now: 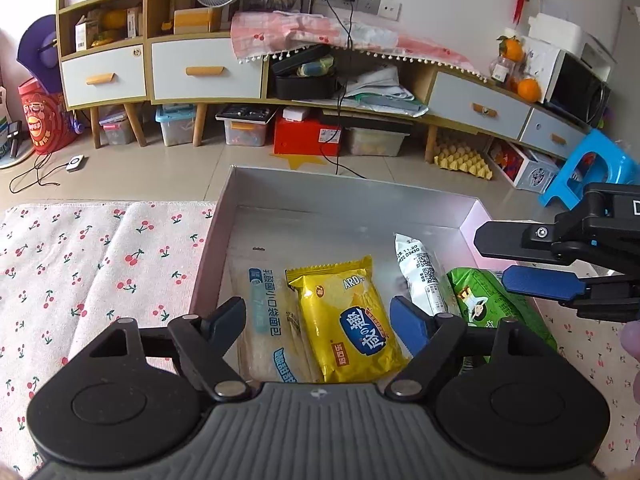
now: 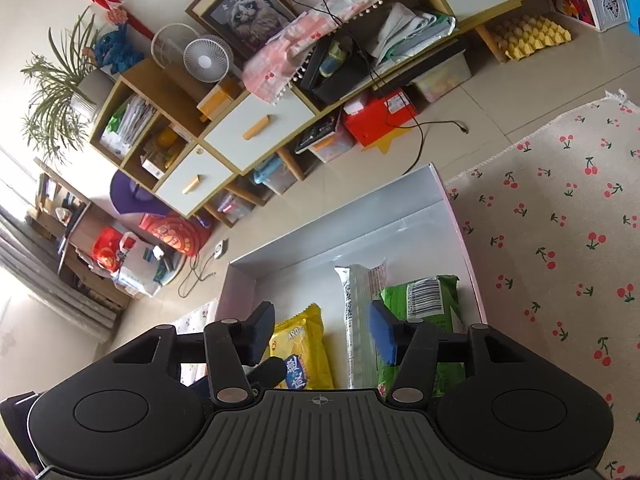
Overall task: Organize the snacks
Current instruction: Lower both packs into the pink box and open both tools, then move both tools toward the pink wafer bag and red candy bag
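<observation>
A shallow white box [image 1: 352, 204] sits on the cherry-print cloth. Four packs lie flat in it, left to right: a clear bread pack with blue print [image 1: 268, 312], a yellow snack pack [image 1: 348, 320], a slim white pack [image 1: 420, 272] and a green pack [image 1: 488, 304]. My left gripper [image 1: 318, 320] hovers open over the yellow pack, with nothing pressed between its pads. My right gripper [image 1: 494, 258] reaches in from the right above the green pack. In the right wrist view my right gripper [image 2: 322, 320] stands open over the yellow pack [image 2: 304, 340] and white pack [image 2: 356, 312], beside the green pack [image 2: 424, 300].
The cherry-print cloth [image 1: 80, 260] spreads on both sides of the box [image 2: 320, 240]. Beyond it is tiled floor with a black cable [image 1: 340, 160], a low cabinet [image 1: 200, 68] with storage bins under it, and a blue stool [image 1: 592, 168] at the right.
</observation>
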`<state>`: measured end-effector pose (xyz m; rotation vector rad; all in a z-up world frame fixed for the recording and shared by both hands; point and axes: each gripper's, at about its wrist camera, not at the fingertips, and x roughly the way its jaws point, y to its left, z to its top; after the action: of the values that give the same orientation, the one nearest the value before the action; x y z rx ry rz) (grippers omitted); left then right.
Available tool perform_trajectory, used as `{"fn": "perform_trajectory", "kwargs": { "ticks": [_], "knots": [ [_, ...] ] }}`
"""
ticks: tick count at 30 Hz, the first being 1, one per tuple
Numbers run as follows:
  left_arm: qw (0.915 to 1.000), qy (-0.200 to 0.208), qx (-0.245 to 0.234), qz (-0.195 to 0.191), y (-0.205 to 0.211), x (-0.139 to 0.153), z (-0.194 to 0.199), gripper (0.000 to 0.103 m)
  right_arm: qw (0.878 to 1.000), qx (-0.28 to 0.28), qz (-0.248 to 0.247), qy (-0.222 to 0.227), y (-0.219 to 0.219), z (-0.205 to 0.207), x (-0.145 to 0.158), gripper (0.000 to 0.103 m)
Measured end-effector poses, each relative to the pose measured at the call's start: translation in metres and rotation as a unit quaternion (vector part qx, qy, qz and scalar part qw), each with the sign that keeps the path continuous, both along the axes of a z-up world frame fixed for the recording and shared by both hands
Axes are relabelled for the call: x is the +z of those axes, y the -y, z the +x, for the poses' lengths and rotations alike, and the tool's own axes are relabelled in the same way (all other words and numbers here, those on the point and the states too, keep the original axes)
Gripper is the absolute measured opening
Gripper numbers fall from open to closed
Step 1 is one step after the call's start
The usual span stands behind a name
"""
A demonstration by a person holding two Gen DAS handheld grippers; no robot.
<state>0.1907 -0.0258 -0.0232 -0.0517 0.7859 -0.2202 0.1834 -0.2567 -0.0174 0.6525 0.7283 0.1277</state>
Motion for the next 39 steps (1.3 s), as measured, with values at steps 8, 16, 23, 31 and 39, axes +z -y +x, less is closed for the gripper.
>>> {"fn": "perform_trajectory", "kwargs": {
  "ticks": [8,16,23,31,39],
  "knots": [
    [1.0000,0.003,0.001,0.006,0.000,0.019,-0.019,0.090,1.000,-0.001,-0.029,-0.006,-0.005,-0.025,0.021,0.072],
    [0.9994,0.005,-0.005,0.033,0.000,0.033,-0.044,0.102,0.995,0.007,-0.098,-0.014,-0.020,-0.057,0.042,0.083],
    [0.9982,-0.011,-0.003,0.059,-0.004,0.034,-0.063,0.102,0.991,0.025,-0.130,-0.023,-0.033,-0.081,0.044,0.084],
    [0.9985,-0.031,0.015,0.042,-0.014,0.021,-0.083,0.102,0.992,0.015,-0.127,-0.012,-0.026,-0.112,0.023,0.084],
    [0.9975,-0.057,0.017,0.039,-0.016,0.005,-0.096,0.102,0.978,0.024,-0.203,-0.045,-0.024,-0.119,0.005,0.084]
  ]
}}
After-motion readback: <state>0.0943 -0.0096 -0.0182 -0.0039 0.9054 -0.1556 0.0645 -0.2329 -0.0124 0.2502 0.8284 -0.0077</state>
